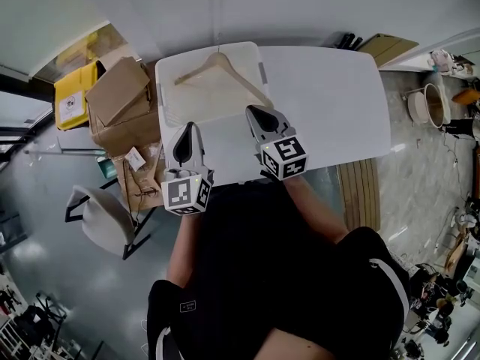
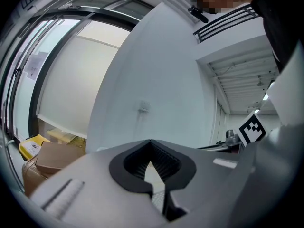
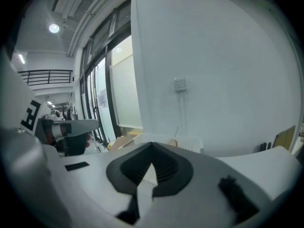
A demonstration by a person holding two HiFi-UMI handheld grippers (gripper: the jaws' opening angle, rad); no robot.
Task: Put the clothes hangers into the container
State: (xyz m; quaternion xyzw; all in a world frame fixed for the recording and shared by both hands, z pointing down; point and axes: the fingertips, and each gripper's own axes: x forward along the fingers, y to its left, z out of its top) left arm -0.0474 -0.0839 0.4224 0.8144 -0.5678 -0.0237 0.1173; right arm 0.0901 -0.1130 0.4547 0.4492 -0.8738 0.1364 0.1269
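One wooden clothes hanger (image 1: 217, 70) lies inside the white container (image 1: 169, 60), which stands at the far left of the white table (image 1: 330, 103). My right gripper (image 1: 257, 113) hovers just in front of the container's near edge, shut and empty. Lower left, my left gripper (image 1: 187, 135) is over the table's near left corner; its jaws meet with nothing between them. In the right gripper view the closed jaws (image 3: 152, 146) point toward the container (image 3: 192, 140), where the hanger's (image 3: 172, 142) top peeks over the rim. The left gripper view shows closed jaws (image 2: 151, 144) facing a white wall.
Cardboard boxes (image 1: 120, 100) and a yellow bin (image 1: 73, 96) stand on the floor left of the table. A white chair (image 1: 101, 216) sits at the near left. Wooden slats (image 1: 360, 193) lie on the floor at the right. The person's body fills the lower middle of the head view.
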